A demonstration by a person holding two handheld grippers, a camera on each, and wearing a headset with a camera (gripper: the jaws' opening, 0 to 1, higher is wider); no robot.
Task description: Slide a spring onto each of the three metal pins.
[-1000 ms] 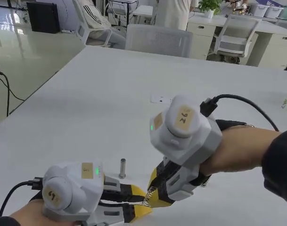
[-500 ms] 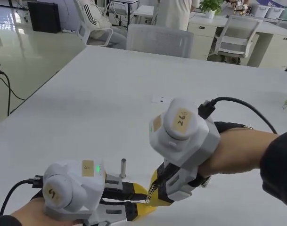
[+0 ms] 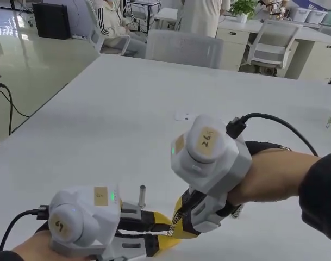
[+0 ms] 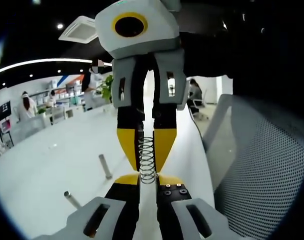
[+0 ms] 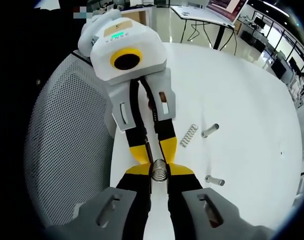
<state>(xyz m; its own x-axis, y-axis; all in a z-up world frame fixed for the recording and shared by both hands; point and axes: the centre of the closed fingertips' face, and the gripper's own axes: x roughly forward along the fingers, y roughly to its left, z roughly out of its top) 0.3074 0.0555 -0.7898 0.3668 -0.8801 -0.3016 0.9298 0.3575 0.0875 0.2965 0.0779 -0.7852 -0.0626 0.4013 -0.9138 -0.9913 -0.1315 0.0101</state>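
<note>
On the wide white desk [image 3: 127, 109], a thin steel coil spring [image 3: 173, 223] ran between the left hand-held gripper [image 3: 164, 232] at its 8 o'clock and the right hand-held gripper [image 3: 180, 225] at its 2 o'clock, one end in each. A short grey metal pin [image 3: 142, 194] stood at 11 o'clock of it. In the right gripper view a loose coil spring [image 5: 189, 135] lay on the desk, a metal pin [image 5: 210, 131] just beside it at 3 o'clock.

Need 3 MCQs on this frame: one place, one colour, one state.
1. The held spring is: A between the tips of left tool and right tool; B on the floor; C in a tray.
2. Tool tips are: A red; B yellow; C blue.
3. The pin in the head view is: A lying flat; B clamped; C upright.
Key: A, both gripper views show it spanning the two pairs of tips; B, all four jaws end in yellow; C, it stands on end on the table.
</note>
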